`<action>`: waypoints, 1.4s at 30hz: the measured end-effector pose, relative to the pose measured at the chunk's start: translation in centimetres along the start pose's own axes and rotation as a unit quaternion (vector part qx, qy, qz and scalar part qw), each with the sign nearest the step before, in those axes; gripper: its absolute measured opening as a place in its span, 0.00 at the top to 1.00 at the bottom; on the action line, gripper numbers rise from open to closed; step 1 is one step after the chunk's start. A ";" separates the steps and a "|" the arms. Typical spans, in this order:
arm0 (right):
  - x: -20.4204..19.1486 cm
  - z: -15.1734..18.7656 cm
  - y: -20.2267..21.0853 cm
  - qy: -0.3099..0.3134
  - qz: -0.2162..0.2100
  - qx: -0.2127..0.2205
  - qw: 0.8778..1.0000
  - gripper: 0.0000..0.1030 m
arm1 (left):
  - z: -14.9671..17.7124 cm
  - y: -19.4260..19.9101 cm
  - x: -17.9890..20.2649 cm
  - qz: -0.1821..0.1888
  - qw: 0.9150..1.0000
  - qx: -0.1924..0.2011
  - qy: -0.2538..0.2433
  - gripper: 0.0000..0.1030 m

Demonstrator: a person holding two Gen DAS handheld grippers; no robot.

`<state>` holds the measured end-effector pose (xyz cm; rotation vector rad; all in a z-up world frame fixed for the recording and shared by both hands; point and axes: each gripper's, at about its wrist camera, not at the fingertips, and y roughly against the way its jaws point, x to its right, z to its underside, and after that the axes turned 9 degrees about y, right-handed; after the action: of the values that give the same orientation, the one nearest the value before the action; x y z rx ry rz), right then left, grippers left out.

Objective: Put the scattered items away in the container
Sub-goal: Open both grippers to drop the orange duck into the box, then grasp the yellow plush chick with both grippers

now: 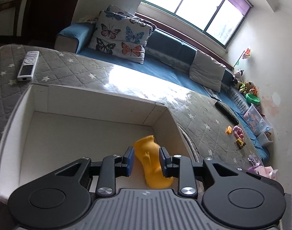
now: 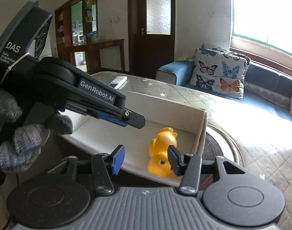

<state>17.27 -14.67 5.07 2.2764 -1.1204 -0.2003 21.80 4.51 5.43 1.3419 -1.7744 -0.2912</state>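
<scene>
The yellow rubber duck (image 2: 162, 149) lies in the white box's (image 1: 99, 103) near right corner. Both the left hand-held gripper (image 1: 146, 161) and right hand-held gripper (image 2: 146, 160) hover open, holding nothing. The duck looks light, soft and smooth; best pinched across the body.

My living room: blue sofa (image 1: 165, 71) under a big bright window (image 1: 193, 5), butterfly cushions (image 1: 121, 36) at one end, dark wood door (image 2: 151, 25), white walls (image 2: 201, 19).
</scene>
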 end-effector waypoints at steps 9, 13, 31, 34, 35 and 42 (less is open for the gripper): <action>-2.7 2.1 3.3 0.020 -0.047 0.000 0.999 0.51 | 3.5 4.6 -0.4 -0.015 0.999 0.024 -0.020 0.70; -4.6 3.3 3.6 0.038 -0.078 -0.009 0.996 0.51 | 5.1 6.0 -1.3 -0.021 0.999 0.027 -0.016 0.70; -9.3 5.5 2.7 0.064 -0.111 -0.033 0.991 0.51 | 9.0 9.2 -6.4 -0.018 0.999 0.020 0.041 0.68; -9.9 5.7 3.0 0.076 -0.116 -0.036 0.990 0.50 | 9.3 9.1 -6.8 -0.016 0.999 0.014 0.044 0.68; -10.0 5.8 3.1 0.079 -0.117 -0.036 0.989 0.50 | 9.3 9.0 -6.9 -0.013 0.999 0.012 0.044 0.68; -9.5 5.2 3.1 0.077 -0.101 -0.028 0.991 0.48 | 9.2 8.5 -6.7 -0.010 0.999 0.011 0.031 0.68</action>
<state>7.26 -11.17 1.48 2.3099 -0.7963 -0.1303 9.55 10.95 2.04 1.3698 -1.7191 -0.2401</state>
